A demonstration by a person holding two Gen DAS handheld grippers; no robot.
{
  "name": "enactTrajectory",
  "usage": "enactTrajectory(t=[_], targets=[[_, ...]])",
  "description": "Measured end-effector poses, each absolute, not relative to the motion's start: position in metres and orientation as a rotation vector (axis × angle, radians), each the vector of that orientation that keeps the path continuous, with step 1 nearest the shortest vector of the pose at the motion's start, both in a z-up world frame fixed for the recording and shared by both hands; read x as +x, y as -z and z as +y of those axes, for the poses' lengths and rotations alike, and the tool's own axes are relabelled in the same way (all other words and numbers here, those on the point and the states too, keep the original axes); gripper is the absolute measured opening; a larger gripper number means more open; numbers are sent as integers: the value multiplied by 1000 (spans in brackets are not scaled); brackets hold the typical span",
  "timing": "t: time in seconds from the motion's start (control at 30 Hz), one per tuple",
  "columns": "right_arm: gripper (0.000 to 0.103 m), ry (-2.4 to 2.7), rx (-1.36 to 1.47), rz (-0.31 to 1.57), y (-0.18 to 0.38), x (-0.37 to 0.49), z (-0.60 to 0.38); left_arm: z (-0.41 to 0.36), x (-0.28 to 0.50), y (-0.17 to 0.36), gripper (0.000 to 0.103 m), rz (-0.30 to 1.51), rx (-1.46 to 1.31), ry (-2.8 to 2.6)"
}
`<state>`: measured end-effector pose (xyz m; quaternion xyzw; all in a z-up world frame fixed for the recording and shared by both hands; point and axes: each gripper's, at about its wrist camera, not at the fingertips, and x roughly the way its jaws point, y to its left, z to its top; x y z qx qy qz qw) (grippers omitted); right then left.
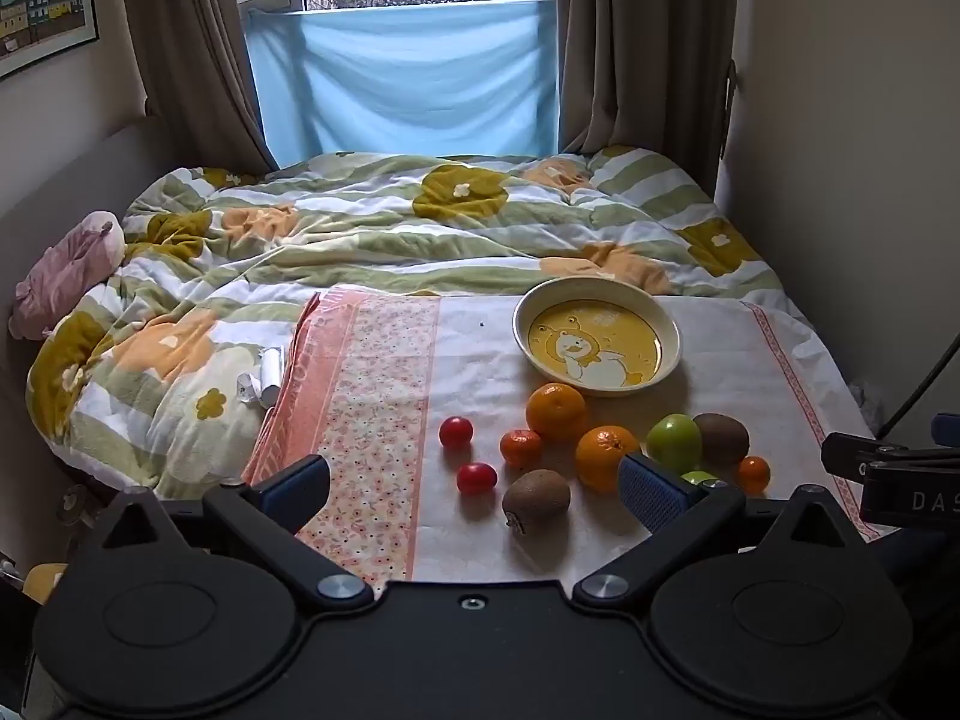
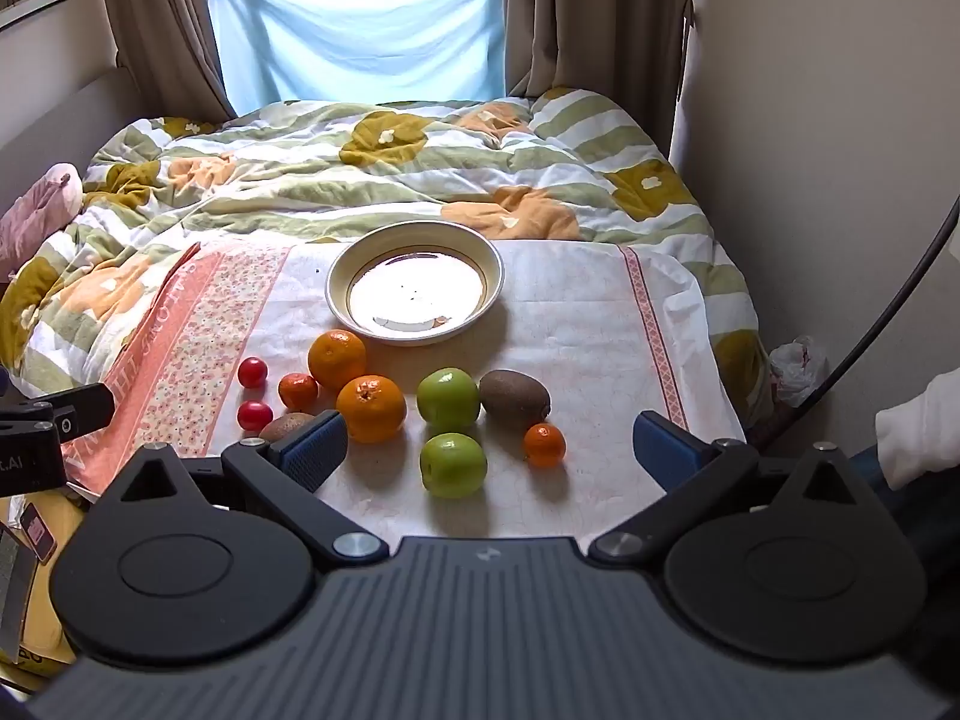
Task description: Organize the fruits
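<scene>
**Hovering wide over ten fruits and one plate**

Hanging above the cloth (image 2: 576, 324), both tongs stand wide with nothing between their pads: the left gripper (image 1: 474, 492) and the right gripper (image 2: 489, 450).

Counted in the right view: two apples (image 2: 453, 465), two kiwis (image 2: 515, 399), two big oranges (image 2: 371, 408), two small mandarins (image 2: 544, 444) and two tomatoes (image 2: 252, 372). All lie loose on the cloth at 6 o'clock of the plate (image 2: 492, 276), none on it.

The left view hides most of the near apple (image 1: 699, 476) behind its right pad, but shows the duck picture on the plate (image 1: 669, 324), which is glared white in the right view. The right view half hides the left kiwi (image 2: 287, 425) and alone shows a white sleeve (image 2: 918, 432) at 3 o'clock.
</scene>
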<state>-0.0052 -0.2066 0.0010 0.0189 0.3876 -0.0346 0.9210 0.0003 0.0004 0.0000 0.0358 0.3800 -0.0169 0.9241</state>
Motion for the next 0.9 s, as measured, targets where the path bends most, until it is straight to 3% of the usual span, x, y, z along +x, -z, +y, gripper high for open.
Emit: enactTrajectory(t=[0.9], targets=[[103,69,36,797,-1,-2,-206,-2,6,1,103,772,85,40]])
